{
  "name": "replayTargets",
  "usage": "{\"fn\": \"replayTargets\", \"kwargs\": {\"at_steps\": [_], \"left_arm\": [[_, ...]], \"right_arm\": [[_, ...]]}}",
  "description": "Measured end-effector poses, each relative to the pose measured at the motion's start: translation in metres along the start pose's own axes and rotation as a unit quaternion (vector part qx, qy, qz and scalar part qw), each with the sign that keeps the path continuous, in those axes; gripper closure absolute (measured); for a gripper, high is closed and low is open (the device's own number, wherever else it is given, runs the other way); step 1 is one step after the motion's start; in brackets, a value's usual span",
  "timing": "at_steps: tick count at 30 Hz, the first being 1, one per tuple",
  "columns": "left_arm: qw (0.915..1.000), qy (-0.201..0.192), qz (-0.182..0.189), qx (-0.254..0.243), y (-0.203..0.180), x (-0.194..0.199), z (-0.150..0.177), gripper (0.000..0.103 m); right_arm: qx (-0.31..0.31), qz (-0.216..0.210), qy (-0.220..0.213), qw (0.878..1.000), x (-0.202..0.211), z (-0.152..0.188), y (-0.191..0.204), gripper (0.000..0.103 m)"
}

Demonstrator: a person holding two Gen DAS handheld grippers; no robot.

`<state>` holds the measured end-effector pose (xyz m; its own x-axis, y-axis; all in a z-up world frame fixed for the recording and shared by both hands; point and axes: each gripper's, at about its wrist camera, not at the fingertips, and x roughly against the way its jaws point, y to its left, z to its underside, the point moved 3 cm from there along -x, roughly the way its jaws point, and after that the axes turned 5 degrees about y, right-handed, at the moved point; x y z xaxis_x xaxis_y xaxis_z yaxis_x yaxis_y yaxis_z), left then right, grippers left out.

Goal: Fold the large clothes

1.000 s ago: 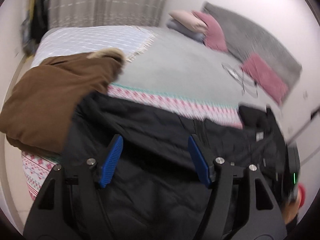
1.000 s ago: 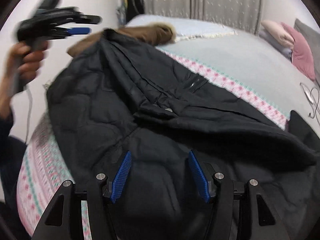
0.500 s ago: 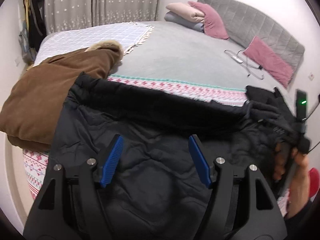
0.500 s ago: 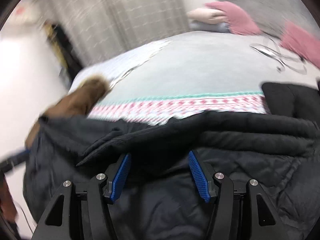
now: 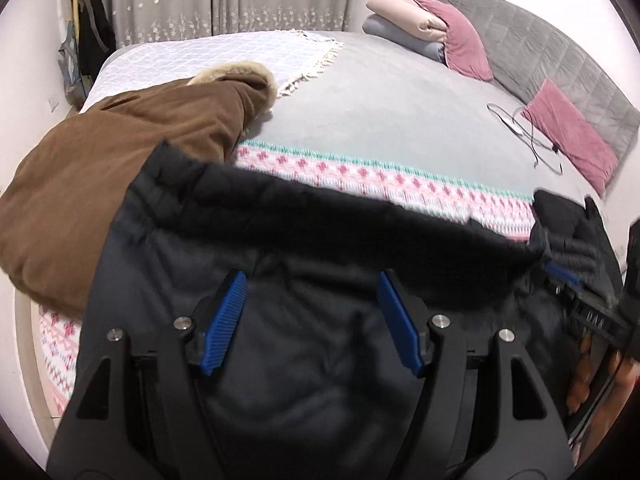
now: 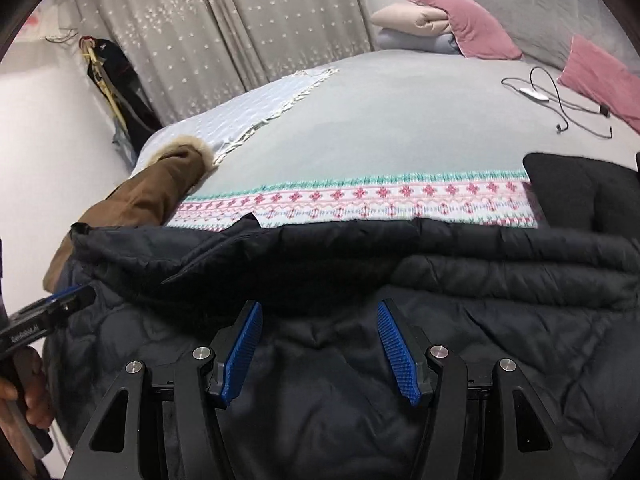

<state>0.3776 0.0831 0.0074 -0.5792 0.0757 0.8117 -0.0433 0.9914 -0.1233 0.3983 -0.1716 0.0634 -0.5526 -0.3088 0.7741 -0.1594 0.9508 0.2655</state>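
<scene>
Two tools, left tool [image 5: 310,316] and right tool [image 6: 320,346], hover released, blue pads apart, over a quilted black puffer coat [image 6: 360,360] spread across the bed's [image 6: 380,120] near edge. Beside it lies a brown fur-trimmed coat [image 5: 120,152]; pink cushions [image 5: 568,136], a cable [image 6: 560,100], starred grey curtains [image 6: 240,20] beyond.

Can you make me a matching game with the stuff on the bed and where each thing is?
Things:
1. brown coat
2. black jacket
3. pink pillows
4. cable

Places:
A. by the grey headboard
B. right under both tongs
C. lying loose on the grey blanket
D. at the left side of the bed, its fur edge by the fringed checked cloth

Pairs: 1-D, 2-B, 3-A, 4-C
</scene>
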Motion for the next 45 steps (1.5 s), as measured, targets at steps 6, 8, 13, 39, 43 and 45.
{"fn": "replayTargets", "kwargs": {"at_steps": [6, 8, 13, 39, 43, 45], "left_arm": [[0.9993, 0.018, -0.007, 0.031, 0.022, -0.023, -0.009, 0.034], [0.9995, 0.018, -0.011, 0.022, 0.022, -0.025, -0.006, 0.034], [0.9983, 0.009, -0.055, -0.018, 0.01, -0.02, -0.001, 0.034], [0.9923, -0.054, -0.099, -0.05, 0.029, 0.053, 0.059, 0.034], [0.9943, -0.019, -0.102, -0.02, 0.068, 0.042, 0.075, 0.034], [0.9937, -0.01, -0.11, -0.018, 0.082, 0.038, 0.082, 0.034]], "right_arm": [[-0.044, -0.009, 0.022, 0.999, -0.02, 0.0, -0.016, 0.042], [-0.044, 0.004, 0.033, 0.998, -0.027, 0.004, -0.019, 0.042], [-0.045, 0.014, 0.032, 0.998, -0.025, 0.007, -0.015, 0.042], [0.028, 0.05, 0.051, 0.997, 0.058, 0.085, 0.008, 0.035], [0.037, 0.077, 0.055, 0.995, 0.067, 0.099, -0.01, 0.035], [0.03, 0.077, 0.057, 0.995, 0.073, 0.103, -0.023, 0.035]]}}
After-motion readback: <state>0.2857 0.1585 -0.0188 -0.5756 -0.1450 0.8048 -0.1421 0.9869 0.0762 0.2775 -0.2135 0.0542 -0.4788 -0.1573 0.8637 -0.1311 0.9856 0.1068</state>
